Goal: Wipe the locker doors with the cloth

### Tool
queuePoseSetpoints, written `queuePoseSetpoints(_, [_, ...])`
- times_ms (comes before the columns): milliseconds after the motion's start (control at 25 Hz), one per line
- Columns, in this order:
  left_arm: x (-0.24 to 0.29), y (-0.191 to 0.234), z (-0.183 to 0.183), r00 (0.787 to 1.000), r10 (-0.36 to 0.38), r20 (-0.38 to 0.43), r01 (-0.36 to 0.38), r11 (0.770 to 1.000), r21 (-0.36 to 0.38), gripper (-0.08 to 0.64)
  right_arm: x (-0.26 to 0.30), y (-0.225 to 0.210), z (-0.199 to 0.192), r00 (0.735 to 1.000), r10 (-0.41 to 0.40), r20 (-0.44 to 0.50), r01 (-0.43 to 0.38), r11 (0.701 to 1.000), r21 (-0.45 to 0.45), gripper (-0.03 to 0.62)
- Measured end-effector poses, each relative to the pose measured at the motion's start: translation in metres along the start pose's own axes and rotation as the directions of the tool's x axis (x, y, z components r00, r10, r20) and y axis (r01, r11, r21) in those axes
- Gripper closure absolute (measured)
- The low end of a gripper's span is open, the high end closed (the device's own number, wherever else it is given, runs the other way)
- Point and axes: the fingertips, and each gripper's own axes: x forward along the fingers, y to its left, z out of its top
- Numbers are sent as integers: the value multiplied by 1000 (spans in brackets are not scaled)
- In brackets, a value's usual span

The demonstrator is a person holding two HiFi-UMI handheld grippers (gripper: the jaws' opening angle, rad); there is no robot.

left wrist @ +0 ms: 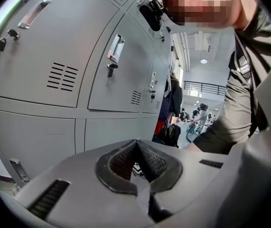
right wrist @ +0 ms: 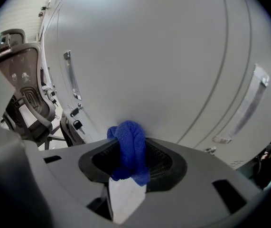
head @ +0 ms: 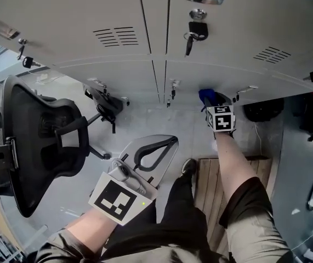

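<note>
Grey locker doors fill the top of the head view, with vents, handles and keys. My right gripper is stretched out low against a lower locker door and is shut on a bunched blue cloth, also seen as the blue cloth at its tip. The cloth sits close to the door surface; whether it touches I cannot tell. My left gripper is held back near my body, shut with nothing between its pads, away from the lockers.
A black mesh office chair stands at the left, close to the lockers; the same chair shows in the right gripper view. A wooden pallet lies under my feet. Keys hang from a lock. Bags and people stand far off.
</note>
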Motion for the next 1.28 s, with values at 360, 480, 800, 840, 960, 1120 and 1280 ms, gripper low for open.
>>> queuePoseSetpoints(360, [37, -24, 4, 1000, -26, -1, 26, 999, 20, 554, -17, -65, -23, 999, -49, -21, 50, 999, 13, 437])
queuePoseSetpoints(480, [42, -27, 4, 1000, -29, 1, 29, 999, 23, 554, -19, -64, -24, 999, -46, -17, 46, 999, 0, 439])
queuePoseSetpoints(800, [32, -16, -2, 1000, -5, 4, 5, 1000, 20, 554, 2, 11, -26, 998, 60, -20, -60, 997, -44, 439])
queuePoseSetpoints(840, [28, -13, -3, 1000, 1, 2, -1, 1000, 23, 554, 7, 26, -26, 997, 80, -22, -81, 995, -53, 439])
queuePoseSetpoints(960, [15, -2, -8, 1000, 28, -5, -28, 999, 21, 552, 24, 67, -20, 991, 132, -19, -133, 989, -63, 439])
queuePoseSetpoints(1120, [-5, 15, -15, 998, 67, -5, -67, 998, 10, 552, 45, 105, -9, 987, 160, -18, -161, 985, -58, 439])
queuePoseSetpoints(1280, [-23, 28, -24, 996, 93, -10, -93, 996, -1, 552, 59, 134, 7, 983, 181, -13, -181, 980, -81, 439])
